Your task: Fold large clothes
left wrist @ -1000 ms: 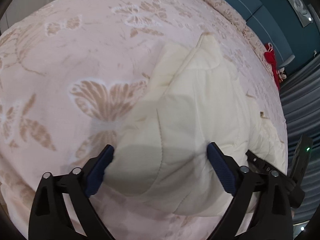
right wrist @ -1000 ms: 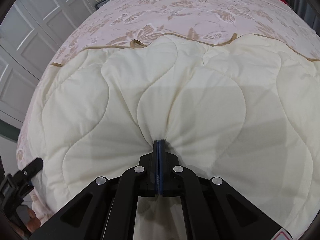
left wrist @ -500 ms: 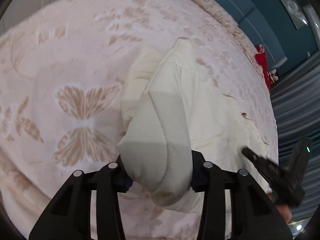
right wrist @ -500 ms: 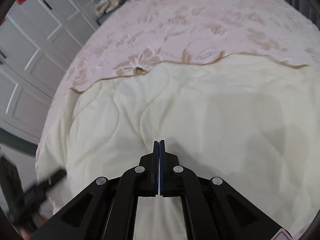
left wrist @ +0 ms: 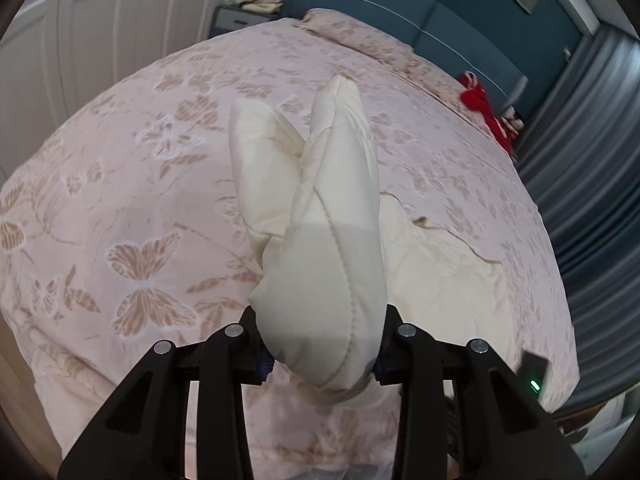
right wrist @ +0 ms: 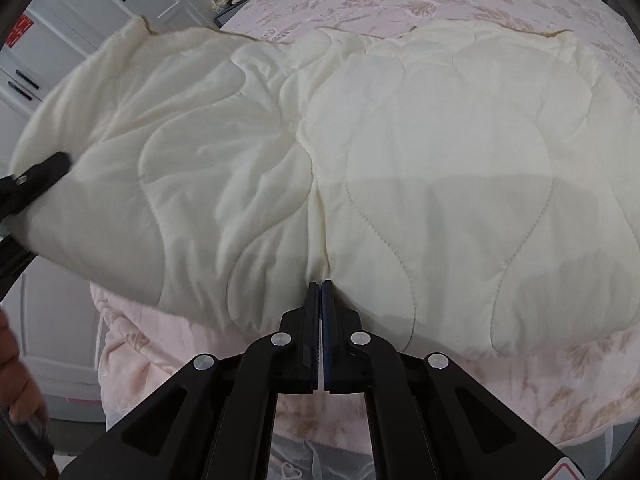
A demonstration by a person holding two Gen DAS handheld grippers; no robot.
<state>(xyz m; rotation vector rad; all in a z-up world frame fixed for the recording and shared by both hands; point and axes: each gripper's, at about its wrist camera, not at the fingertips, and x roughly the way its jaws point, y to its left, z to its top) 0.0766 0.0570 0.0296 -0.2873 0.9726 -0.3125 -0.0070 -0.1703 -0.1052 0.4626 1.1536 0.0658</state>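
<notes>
A cream quilted blanket [left wrist: 332, 248] lies on the bed, one bunched corner raised off it. My left gripper [left wrist: 322, 356] has that thick fold between its jaws, which are closing and squeeze it from both sides. In the right wrist view the blanket [right wrist: 400, 140] spreads wide across the bed. My right gripper [right wrist: 320, 286] is shut on the blanket's near edge, fabric puckering at its tips. The left gripper [right wrist: 40, 176] shows at the left edge there, holding up the lifted corner. The right gripper's black body [left wrist: 534, 372], with a green light, shows low right in the left wrist view.
The bed wears a pink butterfly-print cover [left wrist: 140, 264]. White wardrobe doors [left wrist: 120, 20] stand to the left, a teal headboard [left wrist: 440, 28] at the far end, grey curtains [left wrist: 592, 160] on the right. A red item [left wrist: 480, 104] lies by the pillows. A hand [right wrist: 16, 380] shows low left.
The left gripper's jaws came together on the blanket's corner and lifted it off the bed, showing more of the room. The right gripper, still shut on the edge, shifted sideways.
</notes>
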